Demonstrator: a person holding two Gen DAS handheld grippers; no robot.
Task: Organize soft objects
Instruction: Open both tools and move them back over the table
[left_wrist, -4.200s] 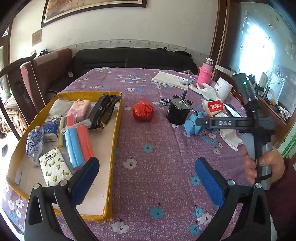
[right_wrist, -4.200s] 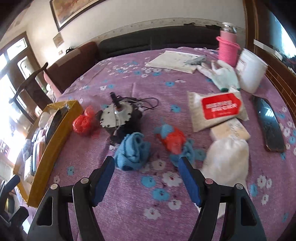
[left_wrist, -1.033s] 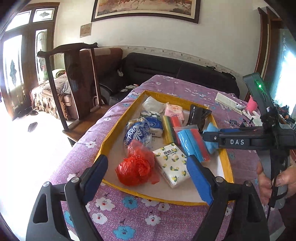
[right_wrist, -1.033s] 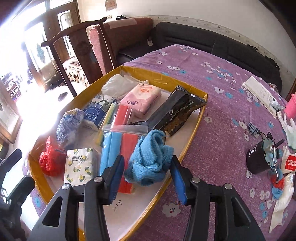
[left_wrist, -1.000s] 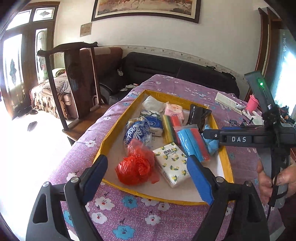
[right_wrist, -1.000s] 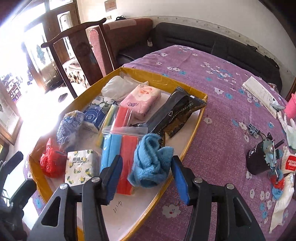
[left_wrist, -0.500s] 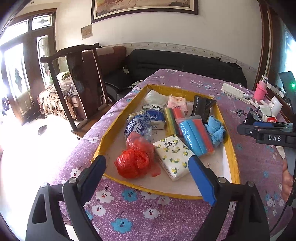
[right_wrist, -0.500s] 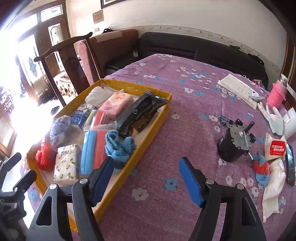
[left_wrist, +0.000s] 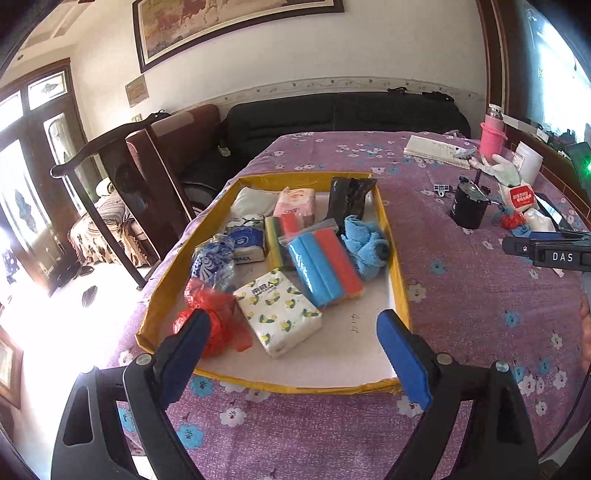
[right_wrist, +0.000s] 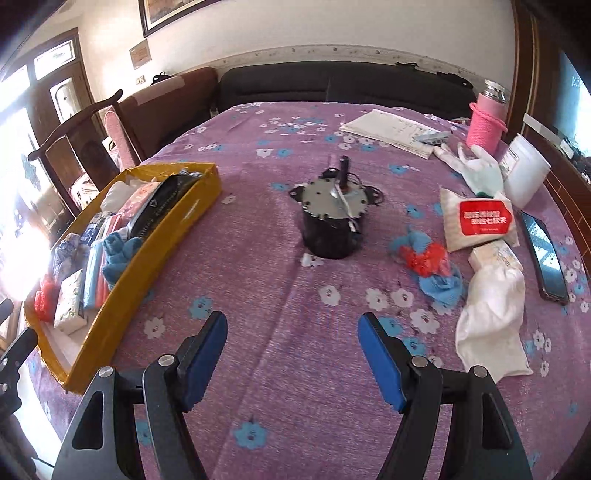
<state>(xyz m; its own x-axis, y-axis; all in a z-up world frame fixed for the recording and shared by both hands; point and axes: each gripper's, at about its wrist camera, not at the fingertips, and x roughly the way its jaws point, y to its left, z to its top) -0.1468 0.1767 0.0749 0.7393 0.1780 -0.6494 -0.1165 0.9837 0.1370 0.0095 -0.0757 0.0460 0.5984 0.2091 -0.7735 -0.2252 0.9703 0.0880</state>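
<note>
— Since a second ago the blue towel (left_wrist: 364, 245) has left the right gripper (right_wrist: 291, 356); its jaws have just been opening, nothing between them.

— Where's it now?

— In the yellow tray (left_wrist: 400, 295), at two o'clock from the left gripper (left_wrist: 291, 354), whose jaws are spread and empty. Farther, at twelve o'clock from the right gripper, a black motor (right_wrist: 330, 225) stands on the desk (right_wrist: 277, 280).

The crumpled red plastic bag (left_wrist: 207, 314), once on the purple flowered tablecloth (right_wrist: 280, 295) beside the black cylindrical motor (right_wrist: 330, 221), now lies in the near left corner of the shallow yellow-rimmed cardboard tray (left_wrist: 400, 306). The fluffy light-blue cloth (left_wrist: 364, 247), a second ago between the right gripper (right_wrist: 291, 354) fingers, now rests in the tray by its right wall. That gripper's jaws have been opening, empty, and it has swung over the bare cloth facing the motor.
</note>
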